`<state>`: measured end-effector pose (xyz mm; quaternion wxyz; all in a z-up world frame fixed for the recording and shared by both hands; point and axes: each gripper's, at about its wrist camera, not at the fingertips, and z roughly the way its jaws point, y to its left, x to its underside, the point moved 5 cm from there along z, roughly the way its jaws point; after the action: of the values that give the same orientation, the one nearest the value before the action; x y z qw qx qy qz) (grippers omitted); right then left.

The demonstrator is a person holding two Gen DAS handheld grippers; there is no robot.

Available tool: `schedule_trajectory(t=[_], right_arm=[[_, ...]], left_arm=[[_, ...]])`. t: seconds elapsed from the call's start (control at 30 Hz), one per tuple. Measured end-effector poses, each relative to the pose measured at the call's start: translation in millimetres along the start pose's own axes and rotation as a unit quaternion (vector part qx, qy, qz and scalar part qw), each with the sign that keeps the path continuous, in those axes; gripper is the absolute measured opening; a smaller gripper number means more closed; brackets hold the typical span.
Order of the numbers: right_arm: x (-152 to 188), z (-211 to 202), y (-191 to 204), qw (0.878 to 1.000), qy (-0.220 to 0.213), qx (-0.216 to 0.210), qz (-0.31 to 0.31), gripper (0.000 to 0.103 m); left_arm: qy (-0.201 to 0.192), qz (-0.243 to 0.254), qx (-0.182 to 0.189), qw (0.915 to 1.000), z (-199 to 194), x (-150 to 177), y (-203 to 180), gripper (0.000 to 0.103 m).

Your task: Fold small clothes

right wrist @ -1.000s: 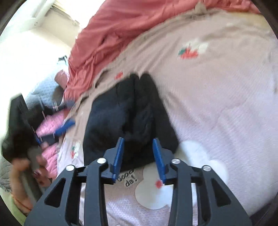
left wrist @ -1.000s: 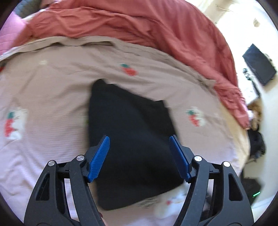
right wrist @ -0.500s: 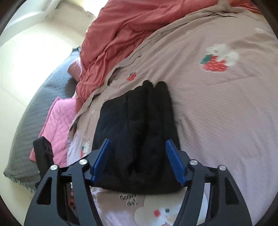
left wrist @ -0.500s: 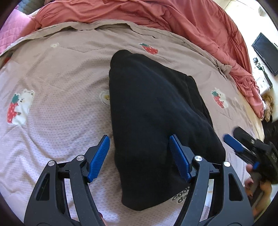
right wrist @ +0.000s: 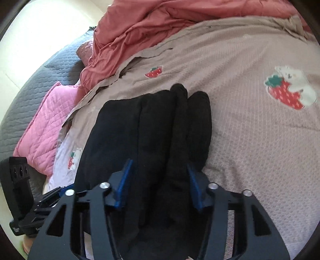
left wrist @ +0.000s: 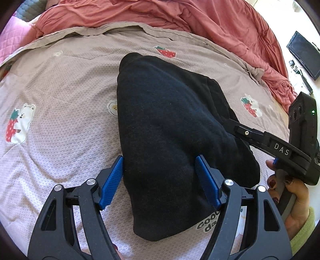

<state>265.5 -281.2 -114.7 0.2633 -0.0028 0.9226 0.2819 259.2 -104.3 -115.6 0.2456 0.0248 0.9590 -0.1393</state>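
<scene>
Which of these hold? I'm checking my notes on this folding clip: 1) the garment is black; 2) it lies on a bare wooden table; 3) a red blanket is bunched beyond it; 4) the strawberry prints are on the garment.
1) The garment is black: true.
2) It lies on a bare wooden table: false; it lies on a pinkish bedspread.
3) A red blanket is bunched beyond it: true.
4) The strawberry prints are on the garment: false; they are on the bedspread.

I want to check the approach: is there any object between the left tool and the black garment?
Nothing visible: the left tool is right over the black garment on the bedspread, its jaws astride the cloth.
</scene>
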Motion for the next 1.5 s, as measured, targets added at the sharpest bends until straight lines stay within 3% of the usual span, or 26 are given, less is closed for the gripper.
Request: schedule_trajectory(t=[0.17, 0.37, 0.57, 0.83, 0.97, 1.0, 1.17, 1.27, 1.37, 1.5], right_arm=[[0, -5, 5, 0.999, -0.004, 0.034, -0.025, 0.044], [8, -14, 14, 0.999, 0.005, 0.041, -0.030, 0.044], [15, -15, 26, 0.998, 0.010, 0.024, -0.056, 0.043], [5, 9, 3, 0.999, 0.015, -0.033, 0.023, 0.047], [3, 5, 9, 0.999, -0.003, -0.043, 0.016, 0.018], [2, 0, 14, 0.999, -0.011, -0.042, 0.006, 0.017], [-8, -29, 37, 0.998, -0.030, -0.009, -0.057, 0.016], [-9, -39, 30, 0.997, -0.035, 0.008, -0.063, 0.015], [-7, -27, 10, 0.997, -0.018, 0.048, -0.059, 0.016], [1, -7, -4, 0.996, 0.011, 0.074, -0.042, 0.020]], left_arm=[[-0.003, -0.005, 0.002, 1.0000, -1, 2, 1, 0.065], [-0.002, -0.013, 0.010, 0.9999, -2, 3, 3, 0.066], [-0.004, -0.014, 0.012, 0.9998, -2, 4, 3, 0.067], [-0.004, -0.009, 0.013, 0.9999, -2, 4, 3, 0.069], [-0.005, -0.004, 0.008, 0.9999, -2, 3, 0, 0.070], [-0.006, -0.001, 0.006, 1.0000, -3, 4, -2, 0.070], [-0.009, 0.005, 0.006, 0.9999, -11, 2, -7, 0.070], [-0.014, 0.016, 0.017, 0.9996, -19, 1, -15, 0.070], [-0.014, 0.022, 0.028, 0.9993, -18, 1, -24, 0.071], [-0.012, 0.029, 0.015, 0.9994, -12, 2, -30, 0.072]])
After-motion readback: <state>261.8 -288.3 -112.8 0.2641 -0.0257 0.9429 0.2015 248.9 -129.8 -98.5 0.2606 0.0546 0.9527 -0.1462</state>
